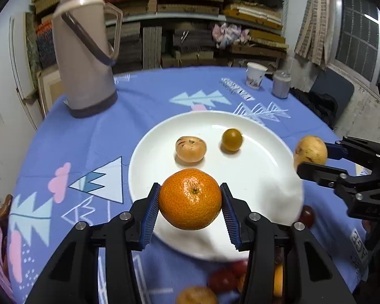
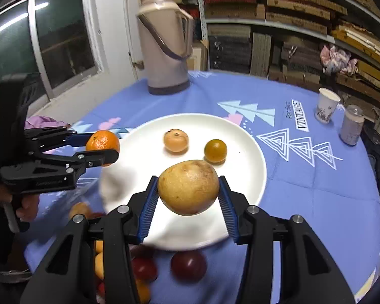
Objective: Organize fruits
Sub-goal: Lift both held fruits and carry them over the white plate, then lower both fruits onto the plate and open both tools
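A white plate (image 1: 266,172) sits on a round surface (image 1: 88,139) covered in a blue cloth printed with trees. 2 hand-held grippers hang over the plate's near half, each carrying 1 fruit.

The left hand-held gripper (image 1: 190,200) has its blue ribbed pads pressed on both sides of a mandarin orange (image 1: 190,198), stem dimple facing up. The orange hangs above the near left part of the plate, clear of it. The free patch of plate lies ahead of and below this gripper.

The right hand-held gripper (image 2: 188,188) clamps a yellow-brown fruit (image 2: 188,187), perhaps a pear, rounded and slightly longer across the jaws, its skin speckled and scuffed. It hangs over the near middle of the plate, with open white plate ahead and below.

In each view the other gripper shows at the side, so the 2 stand next to each other, the left toward the plate's left rim and the right toward its right rim. Neither looks clearly nearer the plate.

2 fruits already lie on the far half: a tan, marked one (image 1: 190,149) and a small, dark yellow-green round one (image 1: 232,139), near each other but not touching.

On the cloth in front of the plate, below the grippers, more fruit waits: dark red ones (image 2: 188,266) and orange ones, blurred.

Both loads probably go down on the empty near half, clear of the 2 already there.
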`<state>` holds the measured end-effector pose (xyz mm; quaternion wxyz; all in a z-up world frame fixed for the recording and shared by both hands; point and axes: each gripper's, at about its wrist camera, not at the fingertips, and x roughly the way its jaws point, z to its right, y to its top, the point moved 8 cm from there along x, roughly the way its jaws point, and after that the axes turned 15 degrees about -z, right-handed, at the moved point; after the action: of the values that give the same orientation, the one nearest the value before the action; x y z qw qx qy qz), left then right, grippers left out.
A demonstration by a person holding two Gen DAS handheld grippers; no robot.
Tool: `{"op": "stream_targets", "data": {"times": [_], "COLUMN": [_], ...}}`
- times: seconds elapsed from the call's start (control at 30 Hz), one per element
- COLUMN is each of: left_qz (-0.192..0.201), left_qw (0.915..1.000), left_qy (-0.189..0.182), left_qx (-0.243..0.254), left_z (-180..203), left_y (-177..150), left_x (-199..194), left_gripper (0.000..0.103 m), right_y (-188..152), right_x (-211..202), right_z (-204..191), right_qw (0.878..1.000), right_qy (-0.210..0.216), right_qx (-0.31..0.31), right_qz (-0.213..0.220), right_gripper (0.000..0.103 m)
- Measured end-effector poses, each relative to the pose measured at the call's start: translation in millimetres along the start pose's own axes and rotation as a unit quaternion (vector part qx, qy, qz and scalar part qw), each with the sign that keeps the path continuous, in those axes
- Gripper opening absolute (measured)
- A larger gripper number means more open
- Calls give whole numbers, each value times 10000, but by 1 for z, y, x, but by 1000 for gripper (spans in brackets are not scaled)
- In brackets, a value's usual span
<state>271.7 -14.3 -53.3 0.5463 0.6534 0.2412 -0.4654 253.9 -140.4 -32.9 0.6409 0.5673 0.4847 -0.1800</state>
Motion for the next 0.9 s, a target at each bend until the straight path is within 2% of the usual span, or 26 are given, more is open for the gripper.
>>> {"op": "stream_targets", "data": {"times": [0.17, 0.27, 0.33, 0.43, 0.57, 0.63, 0.67, 0.7, 0.77, 0.9], "left_qz": [-295, -377, -420, -536, -600, -548, -540, -513, -284, -92], "left_qw": [9992, 9989, 9988, 9985, 9981, 9982, 9980, 9979, 9984, 9986], "left_qy": [-154, -108, 76, 61, 79, 173, 236, 286, 345, 328], "left_qx": [-216, -258, -242, -66, -122, -181, -220, -264, -346, -416], "left_z": [-14, -16, -17, -11, -14, -18, -20, -23, -28, -32], "left_y": [12, 14, 16, 18, 21, 23, 24, 25, 26, 18], "left_x": [35, 46, 51, 59, 66, 64, 62, 58, 43, 22], "left_gripper": [48, 48, 48, 48, 48, 55, 74, 87, 89, 89], "right_y": [10, 12, 13, 14, 16, 16, 16, 15, 15, 2], "right_x": [49, 67, 73, 80, 88, 91, 88, 82, 64, 30], "right_z": [14, 19, 21, 22, 26, 28, 31, 32, 29, 27], "right_qw": [9990, 9980, 9974, 9967, 9962, 9954, 9953, 9957, 9976, 9981], "right_qy": [-23, -62, -106, -103, -168, -205, -376, -434, -372, -474], "right_qx": [147, 221, 238, 228, 281, 332, 396, 427, 439, 391], "right_qz": [-426, -592, -674, -767, -812, -871, -798, -692, -375, -98], "right_gripper": [46, 46, 46, 46, 47, 56, 66, 74, 80, 82]}}
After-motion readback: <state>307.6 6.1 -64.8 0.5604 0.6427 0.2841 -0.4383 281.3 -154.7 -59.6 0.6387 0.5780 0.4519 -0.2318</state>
